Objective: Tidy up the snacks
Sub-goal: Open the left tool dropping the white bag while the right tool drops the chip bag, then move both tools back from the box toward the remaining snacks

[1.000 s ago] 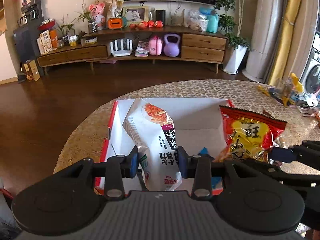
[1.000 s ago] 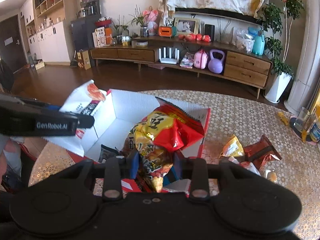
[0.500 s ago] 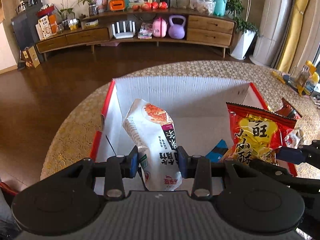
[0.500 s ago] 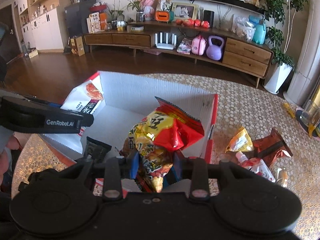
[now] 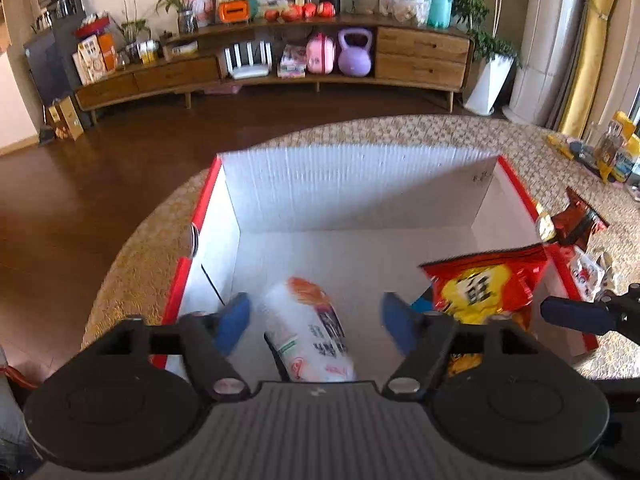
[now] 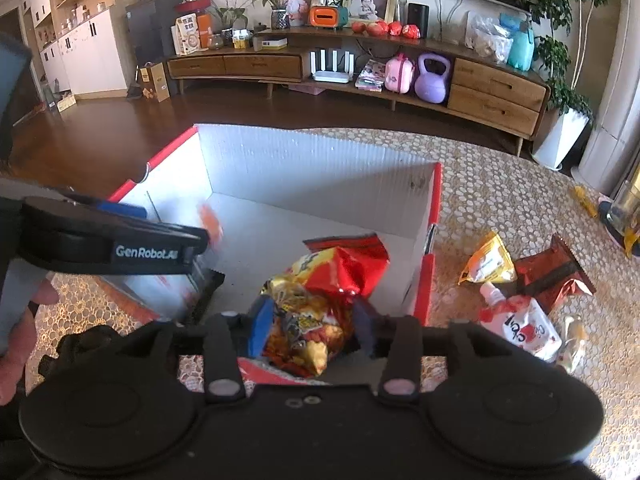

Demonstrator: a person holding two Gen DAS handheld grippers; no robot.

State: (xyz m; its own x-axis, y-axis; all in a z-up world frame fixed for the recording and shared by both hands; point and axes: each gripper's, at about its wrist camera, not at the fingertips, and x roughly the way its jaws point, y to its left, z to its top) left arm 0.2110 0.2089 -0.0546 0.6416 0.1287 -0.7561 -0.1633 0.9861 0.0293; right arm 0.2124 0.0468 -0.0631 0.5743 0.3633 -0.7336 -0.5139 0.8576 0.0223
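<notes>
Two packs: both over / in the white corrugated box with red outer walls point(image 5: 360, 184), mid-frame in both views.
L gripper point(image 5: 316, 322): jaws just been opening, now spread wide; white crinkly snack pouch with orange print point(image 5: 308, 330) sits between the blue pads, clear gap each side, not pinched. Pouch blurred, so prob. dropping or sliding to the box floor, low centre of left wrist view.
R gripper point(image 6: 312, 328): jaws also just been opening; red-and-yellow foil snack bag point(image 6: 324, 300) between the pads, left blue pad close to or brushing it, right pad apart. Reads as let go, bag resting w/ its lower end over the near wall of box.
Handling, white pouch: light, air-puffed, slick film; contents likely brittle. Grab by a sealed end or flat across the middle, gentle squeeze.
Handling, red bag: light, soft, crinkly foil, deforms easily, slips if pinched on a bulge. Top crimp seam = best hold.
Left to do: loose packs on patterned gold tablecloth point(image 6: 500, 200), right of box in right wrist view – small yellow pouch point(image 6: 486, 262), dark red foil pack point(image 6: 552, 276), white-and-red spouted drink pouch point(image 6: 520, 328).
Risk: red bag may tip back out over the near wall.
</notes>
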